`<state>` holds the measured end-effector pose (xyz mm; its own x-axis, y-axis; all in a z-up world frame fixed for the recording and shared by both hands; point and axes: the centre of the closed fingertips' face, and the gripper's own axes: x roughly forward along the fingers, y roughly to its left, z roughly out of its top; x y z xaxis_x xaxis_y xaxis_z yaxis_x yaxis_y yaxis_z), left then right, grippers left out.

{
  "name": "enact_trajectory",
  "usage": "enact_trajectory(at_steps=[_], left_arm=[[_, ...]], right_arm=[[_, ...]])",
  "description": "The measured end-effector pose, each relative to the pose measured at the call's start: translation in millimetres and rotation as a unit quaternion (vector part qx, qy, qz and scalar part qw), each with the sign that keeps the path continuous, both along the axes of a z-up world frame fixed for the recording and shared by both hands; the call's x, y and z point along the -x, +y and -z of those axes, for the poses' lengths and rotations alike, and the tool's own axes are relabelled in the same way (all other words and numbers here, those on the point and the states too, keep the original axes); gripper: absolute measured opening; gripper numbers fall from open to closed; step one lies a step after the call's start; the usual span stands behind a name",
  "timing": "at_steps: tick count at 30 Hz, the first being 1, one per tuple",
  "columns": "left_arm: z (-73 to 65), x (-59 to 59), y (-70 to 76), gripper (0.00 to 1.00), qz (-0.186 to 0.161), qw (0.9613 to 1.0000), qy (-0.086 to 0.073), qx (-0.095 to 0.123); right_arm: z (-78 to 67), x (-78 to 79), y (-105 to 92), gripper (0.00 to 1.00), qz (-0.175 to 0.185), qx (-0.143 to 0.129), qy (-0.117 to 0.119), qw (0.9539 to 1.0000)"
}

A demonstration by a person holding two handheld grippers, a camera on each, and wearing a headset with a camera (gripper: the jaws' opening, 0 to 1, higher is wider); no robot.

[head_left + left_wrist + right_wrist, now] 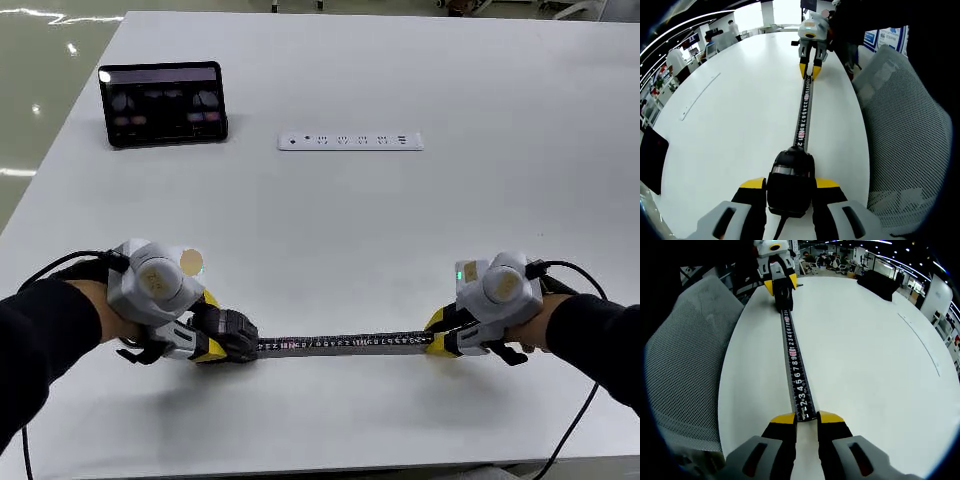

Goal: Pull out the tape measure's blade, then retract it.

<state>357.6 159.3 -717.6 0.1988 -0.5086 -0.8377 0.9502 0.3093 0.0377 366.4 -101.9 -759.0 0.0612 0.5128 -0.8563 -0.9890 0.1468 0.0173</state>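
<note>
Tape measure [791, 182] is black, its numbered blade [805, 107] extended.

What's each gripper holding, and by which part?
The left gripper holds the tape measure by its case; right gripper pinches the blade at its free end.

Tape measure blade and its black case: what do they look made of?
The dark numbered tape measure blade looks like thin coated metal, perhaps plastic: it runs straight with crisp printed digits. The black rounded tape measure case looks like moulded plastic or rubber, mostly matte, with dull highlights.
</note>
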Motion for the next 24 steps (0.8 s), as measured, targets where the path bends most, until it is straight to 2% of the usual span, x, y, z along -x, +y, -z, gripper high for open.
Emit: enact_trajectory(at_steps=[3, 6, 8, 9, 11, 12, 14, 15, 16, 17, 18, 20, 21, 22, 23, 24], left_arm=[[-0.4, 0.2, 0.0, 0.31, 0.005, 1.0, -0.005, -0.002], [-1.4, -0.1, 2.4, 0.32, 0.003, 1.0, -0.003, -0.004], [-5.4, -6.5, 10.3, 0.36, -0.036, 0.9993, -0.011, -0.002], [-7.6, -8.3, 11.6, 0.4, -0.049, 0.9987, -0.015, 0.006], [-15.6, -14.7, 15.2, 0.48, -0.102, 0.9935, -0.026, 0.044], [-21.2, -19.2, 19.4, 0.55, -0.14, 0.9873, -0.031, 0.068], [-29.4, -22.0, 24.9, 0.71, -0.18, 0.9775, -0.035, 0.104], [-31.9, -18.0, 30.0, 0.77, -0.212, 0.9687, -0.015, 0.127], [-31.9, -15.1, 34.8, 0.77, -0.23, 0.9636, -0.002, 0.135], [-32.0, -14.9, 39.7, 0.78, -0.245, 0.959, -0.002, 0.143], [-32.8, -15.9, 44.2, 0.82, -0.252, 0.9563, -0.014, 0.148], [-36.9, -15.7, 54.4, 0.89, -0.272, 0.948, -0.045, 0.159], [-37.3, -15.0, 58.1, 0.94, -0.282, 0.9447, -0.051, 0.159], [-38.2, -15.7, 65.1, 0.98, -0.301, 0.9388, -0.068, 0.154], [-38.7, -15.0, 69.2, 0.99, -0.311, 0.9361, -0.074, 0.148], [-40.1, -14.4, 70.7, 1.0, -0.324, 0.9306, -0.077, 0.153]], right_arm=[[0.1, -0.9, 0.1, 0.11, 0.001, 0.007, 0.0, 1.0], [-0.1, -2.5, 1.9, 0.12, 0.008, 0.019, -0.002, 0.9998], [-6.8, -4.5, 8.4, 0.19, 0.03, -0.004, 0.001, 0.9996], [-10.5, -6.1, 10.5, 0.23, 0.041, -0.013, -0.001, 0.9991], [-21.4, -12.6, 13.1, 0.25, 0.062, -0.036, -0.022, 0.9972], [-28.8, -12.1, 14.6, 0.26, 0.084, -0.056, -0.024, 0.9946], [-37.2, -12.1, 13.6, 0.31, 0.105, -0.077, -0.034, 0.9909], [-41.6, -10.4, 9.4, 0.33, 0.117, -0.082, -0.043, 0.9887], [-44.1, -8.3, 6.8, 0.36, 0.127, -0.086, -0.047, 0.9871], [-46.0, -6.1, 3.9, 0.38, 0.134, -0.09, -0.05, 0.9855], [-47.6, -3.3, 0.5, 0.4, 0.14, -0.093, -0.055, 0.9843], [-49.5, 2.8, -11.0, 0.43, 0.162, -0.095, -0.065, 0.98], [-50.5, 4.0, -14.5, 0.44, 0.171, -0.096, -0.07, 0.9781], [-52.7, 4.5, -19.7, 0.46, 0.188, -0.103, -0.079, 0.9735], [-53.9, 5.8, -22.7, 0.49, 0.2, -0.107, -0.08, 0.9706], [-55.6, 7.9, -25.6, 0.51, 0.212, -0.111, -0.081, 0.9676]])
